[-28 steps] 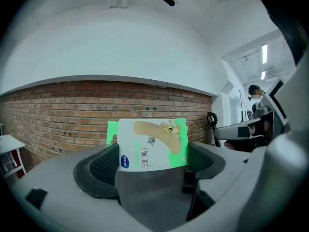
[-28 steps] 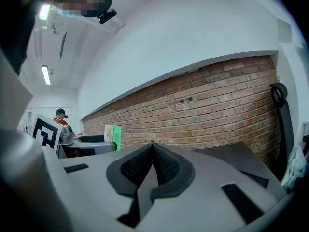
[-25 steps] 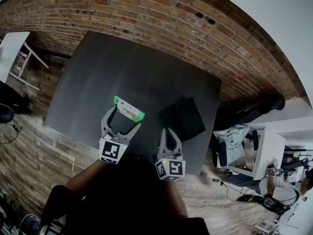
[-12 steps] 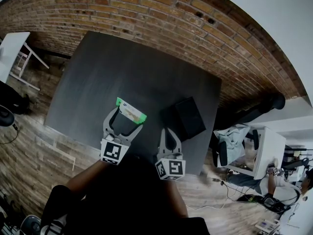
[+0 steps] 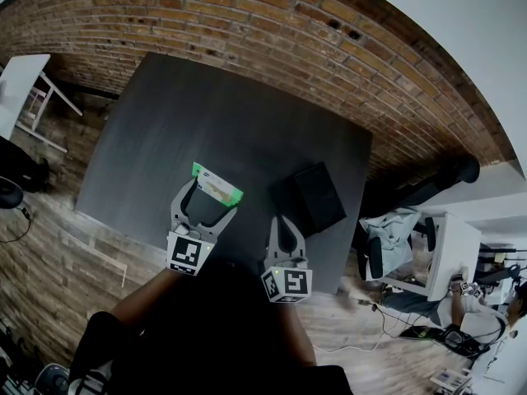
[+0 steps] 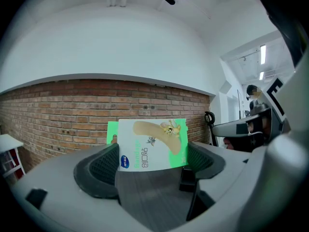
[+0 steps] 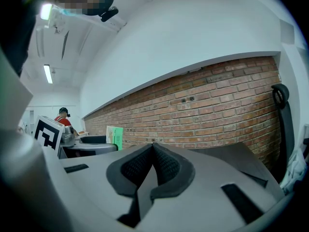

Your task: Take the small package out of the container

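Observation:
My left gripper (image 5: 216, 194) is shut on a small green and white package (image 5: 216, 183), held above the dark table (image 5: 206, 122) near its front edge. In the left gripper view the package (image 6: 149, 144) stands upright between the two pads (image 6: 104, 166), its printed face toward the camera. The black container (image 5: 317, 194) sits on the table to the right of the package. My right gripper (image 5: 284, 225) is shut on nothing, just left of the container; its pads (image 7: 161, 166) press together in the right gripper view, where the package (image 7: 115, 135) shows small at the left.
A brick wall (image 5: 272, 31) runs behind the table. Wooden floor (image 5: 58, 245) lies left of the table. A white desk (image 5: 18, 81) stands at far left, and a chair and another desk (image 5: 449, 253) at right. A person (image 7: 63, 116) stands far off in the right gripper view.
The left gripper with the package wobbled slightly right and back; it is almost where it was a second ago. The right gripper has not moved.

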Demonstrator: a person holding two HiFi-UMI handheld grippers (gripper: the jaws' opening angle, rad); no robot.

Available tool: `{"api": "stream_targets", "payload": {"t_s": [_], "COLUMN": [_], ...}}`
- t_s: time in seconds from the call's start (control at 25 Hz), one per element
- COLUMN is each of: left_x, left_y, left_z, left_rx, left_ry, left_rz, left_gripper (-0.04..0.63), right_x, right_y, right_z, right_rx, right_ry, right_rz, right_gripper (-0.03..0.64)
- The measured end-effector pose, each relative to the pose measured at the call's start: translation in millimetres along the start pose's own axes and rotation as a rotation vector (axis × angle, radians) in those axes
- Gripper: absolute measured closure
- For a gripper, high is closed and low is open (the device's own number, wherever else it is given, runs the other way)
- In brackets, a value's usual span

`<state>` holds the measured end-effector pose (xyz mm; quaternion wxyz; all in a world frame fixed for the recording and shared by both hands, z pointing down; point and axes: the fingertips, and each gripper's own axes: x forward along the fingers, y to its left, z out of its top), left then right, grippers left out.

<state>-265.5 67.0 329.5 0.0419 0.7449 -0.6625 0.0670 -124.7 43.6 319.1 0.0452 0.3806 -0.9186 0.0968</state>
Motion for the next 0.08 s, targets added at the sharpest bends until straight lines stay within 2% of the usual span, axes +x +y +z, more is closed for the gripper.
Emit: {"api": "stream_targets", "payload": {"t_s": [0.08], "left_x": [-1.2], "left_y": [-1.2], "left_z": [-0.7], "left_rx": [0.000], "left_ry": [0.002], "left_rz": [-0.001], "left_gripper": [0.181], "right_x": [-1.1], "right_y": [0.4], "right_z": [0.1], "right_rx": [0.001], "right_ry": [-0.001], "right_rz": [0.001], "right_gripper": [0.594]}}
